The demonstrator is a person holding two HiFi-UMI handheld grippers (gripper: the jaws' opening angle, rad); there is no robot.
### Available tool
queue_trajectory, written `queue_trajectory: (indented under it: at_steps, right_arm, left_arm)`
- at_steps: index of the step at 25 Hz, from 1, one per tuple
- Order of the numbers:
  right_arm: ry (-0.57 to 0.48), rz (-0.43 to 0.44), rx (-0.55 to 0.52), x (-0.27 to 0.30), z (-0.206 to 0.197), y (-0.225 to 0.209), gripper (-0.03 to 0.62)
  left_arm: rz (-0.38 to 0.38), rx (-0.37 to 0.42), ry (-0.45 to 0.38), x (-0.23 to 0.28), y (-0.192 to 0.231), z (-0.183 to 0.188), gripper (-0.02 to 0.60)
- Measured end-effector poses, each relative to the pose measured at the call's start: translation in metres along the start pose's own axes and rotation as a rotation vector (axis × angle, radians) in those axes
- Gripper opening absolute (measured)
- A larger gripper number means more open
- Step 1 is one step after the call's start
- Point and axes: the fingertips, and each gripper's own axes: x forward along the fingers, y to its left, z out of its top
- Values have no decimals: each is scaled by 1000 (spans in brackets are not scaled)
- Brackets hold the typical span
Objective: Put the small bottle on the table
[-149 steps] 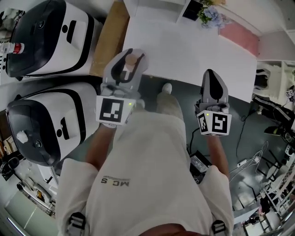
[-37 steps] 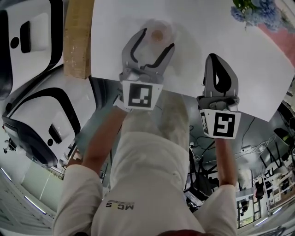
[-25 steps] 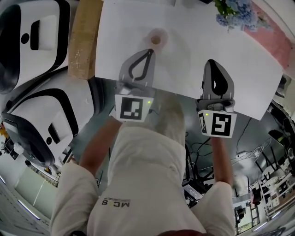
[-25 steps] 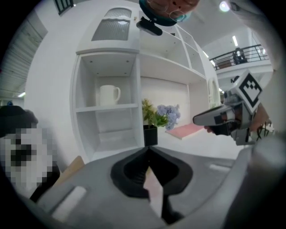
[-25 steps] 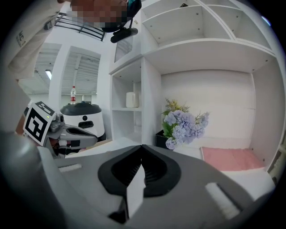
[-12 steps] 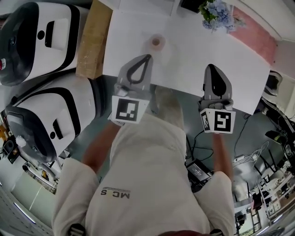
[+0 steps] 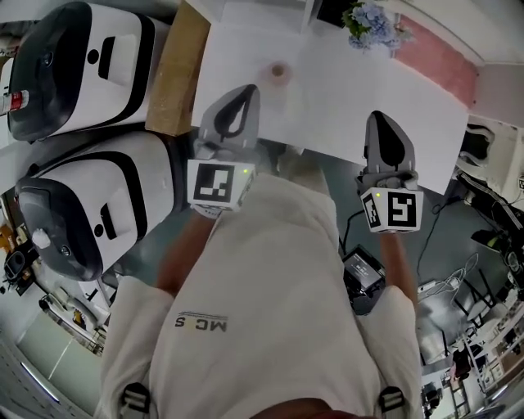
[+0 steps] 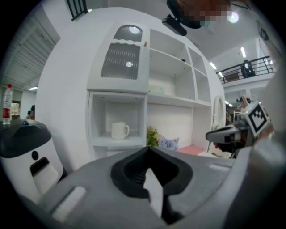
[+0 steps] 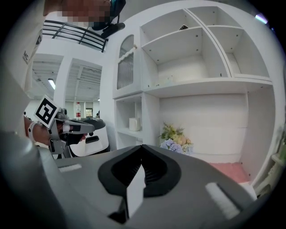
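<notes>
Left claw (image 7: 246,92) and right claw (image 7: 379,119) pressed together, empty, pulled up and back from the small bottle (image 7: 278,71), now standing alone at upper centre on the table (image 7: 368,90), suggesting finished placement.

One small bottle (image 7: 278,71) stands on one white surface (image 7: 344,90). There are two grippers, the left gripper (image 7: 248,90) and the right gripper (image 7: 377,116), and two marker cubes, the left cube (image 7: 217,184) and the right cube (image 7: 393,210). Two white-and-black machines: the upper machine (image 7: 82,57) and the lower machine (image 7: 90,204). One brown board (image 7: 176,69), one bunch of flowers (image 7: 368,20), one pink strip (image 7: 434,57), one red-capped bottle (image 7: 16,102). One shelf unit (image 8: 170,89) holds one white mug (image 8: 119,130).
</notes>
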Motion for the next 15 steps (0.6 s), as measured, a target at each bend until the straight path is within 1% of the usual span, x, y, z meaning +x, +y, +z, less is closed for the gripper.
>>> queue_trajectory:
  at_steps: [1, 4, 5, 8, 12, 15]
  right_arm:
    - [-4, 4, -5, -3, 4, 1, -14]
    - [-6, 29, -26, -11, 12, 8, -14]
    - [-10, 37, -32, -12, 15, 11, -14]
    - [-24, 58, -46, -15, 22, 23, -14]
    - [-40, 69, -40, -19, 26, 32, -14]
    - [-49, 63, -25, -21, 28, 33, -14]
  left_arm:
    - [-14, -1, 7, -2, -2, 3, 2]
    - [-89, -31, 59, -5, -17, 7, 2]
    - [-97, -27, 59, -6, -19, 10, 2]
    - [-92, 6, 34, -9, -24, 21, 2]
    - [-83, 14, 6, -14, -29, 31, 2]
    - [-93, 17, 8, -17, -34, 30, 2]
